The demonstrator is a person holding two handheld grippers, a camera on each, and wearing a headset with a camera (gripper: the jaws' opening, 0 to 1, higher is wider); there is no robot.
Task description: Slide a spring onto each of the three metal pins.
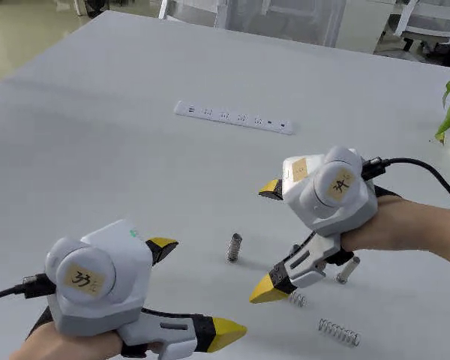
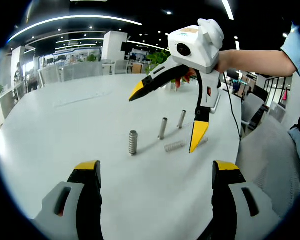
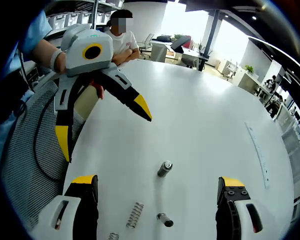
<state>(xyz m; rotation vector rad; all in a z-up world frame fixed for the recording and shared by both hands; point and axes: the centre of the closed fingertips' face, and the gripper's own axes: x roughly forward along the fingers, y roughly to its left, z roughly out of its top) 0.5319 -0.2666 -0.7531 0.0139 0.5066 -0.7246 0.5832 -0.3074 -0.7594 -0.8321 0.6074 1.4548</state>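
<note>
Already one upright metal pin (image 1: 234,247) wears a ribbed wire coil on the smooth white desk (image 1: 97,135). A bare cylindrical pin (image 1: 347,270) stands just beside the right claw (image 1: 265,240), with a loose helical spring (image 1: 339,332) lying close. Right claw and left claw (image 1: 201,286) both gape wide, yellow wedge tips empty.

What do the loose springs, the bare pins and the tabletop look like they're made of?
Loose springs: thin coiled wire, silvery glints, likely steel. Bare pins: smooth grey cylinders with dull sheen, metal, probably steel. Tabletop: flat white, faint soft reflections; laminate or painted board, cannot tell which.
</note>
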